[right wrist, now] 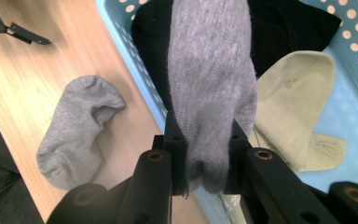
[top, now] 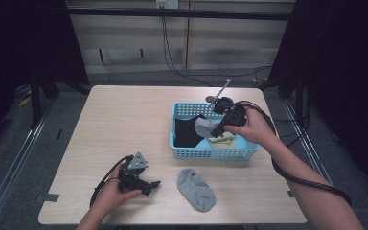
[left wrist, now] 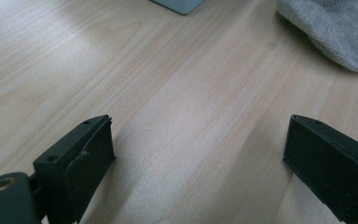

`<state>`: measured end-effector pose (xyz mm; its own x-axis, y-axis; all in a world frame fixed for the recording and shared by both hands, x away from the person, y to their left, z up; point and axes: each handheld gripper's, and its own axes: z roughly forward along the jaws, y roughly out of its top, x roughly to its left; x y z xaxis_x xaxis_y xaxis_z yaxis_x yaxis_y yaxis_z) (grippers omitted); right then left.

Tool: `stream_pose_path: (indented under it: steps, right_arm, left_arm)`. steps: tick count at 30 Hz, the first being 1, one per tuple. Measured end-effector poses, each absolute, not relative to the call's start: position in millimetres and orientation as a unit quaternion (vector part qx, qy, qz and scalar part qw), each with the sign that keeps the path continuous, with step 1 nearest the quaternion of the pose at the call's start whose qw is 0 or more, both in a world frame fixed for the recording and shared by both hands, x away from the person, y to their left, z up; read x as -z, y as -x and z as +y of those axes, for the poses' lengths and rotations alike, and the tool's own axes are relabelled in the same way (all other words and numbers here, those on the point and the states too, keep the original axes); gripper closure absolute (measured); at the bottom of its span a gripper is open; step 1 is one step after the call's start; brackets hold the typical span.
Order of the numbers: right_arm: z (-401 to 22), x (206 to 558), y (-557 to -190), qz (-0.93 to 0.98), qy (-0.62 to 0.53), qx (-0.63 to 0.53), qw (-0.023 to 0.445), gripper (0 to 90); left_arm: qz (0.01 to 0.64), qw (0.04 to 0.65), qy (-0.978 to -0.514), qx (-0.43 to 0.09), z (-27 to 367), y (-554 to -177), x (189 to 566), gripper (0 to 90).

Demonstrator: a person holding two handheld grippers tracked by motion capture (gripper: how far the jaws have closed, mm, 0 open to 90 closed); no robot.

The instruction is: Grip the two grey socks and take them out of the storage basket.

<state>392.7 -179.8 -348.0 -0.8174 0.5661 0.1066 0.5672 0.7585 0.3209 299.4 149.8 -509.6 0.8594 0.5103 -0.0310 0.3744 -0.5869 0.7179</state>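
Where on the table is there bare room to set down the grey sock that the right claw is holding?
Bare room: the wooden table's whole left half, behind the left claw, and the strip right of the grey sock lying flat. Crowded: the blue perforated plastic basket, with black and beige socks under the held grey sock.

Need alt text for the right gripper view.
The right gripper pinches a grey sock over a blue basket holding a black sock and a beige sock. Another grey sock lies on the table.

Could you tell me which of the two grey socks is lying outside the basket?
The flat grey sock on the table in front of the basket; the other hangs from the right gripper.
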Motion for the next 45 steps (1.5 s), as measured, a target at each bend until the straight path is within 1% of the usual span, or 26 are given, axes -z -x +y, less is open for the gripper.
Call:
stream_pose_path:
  steps: [9, 18, 31, 40, 45]
  right_arm:
    - [-169.6, 340.6, -376.4, -0.948, 0.275, 0.163, -0.003, 77.8]
    - [-157.8, 340.4, -358.4, -0.959, 0.236, 0.156, -0.006, 77.8]
    - [-136.7, 337.4, -324.8, -0.972, 0.179, 0.152, -0.002, 77.8]
    - [-124.9, 345.9, -310.2, -0.977, 0.151, 0.15, 0.005, 77.7]
    - [-123.1, 359.8, -309.5, -0.979, 0.149, 0.142, 0.011, 77.1]
  left_arm:
    - [0.25, 0.38, -0.886, -0.089, 149.8, -299.4, 509.6, 7.7]
    - [0.25, 0.379, -0.886, -0.089, 149.8, -299.3, 509.6, 7.7]
    - [0.25, 0.379, -0.886, -0.089, 149.8, -299.3, 509.6, 7.7]
    - [0.25, 0.379, -0.886, -0.089, 149.8, -299.3, 509.6, 7.7]
    - [0.25, 0.379, -0.886, -0.089, 149.8, -299.3, 509.6, 7.7]
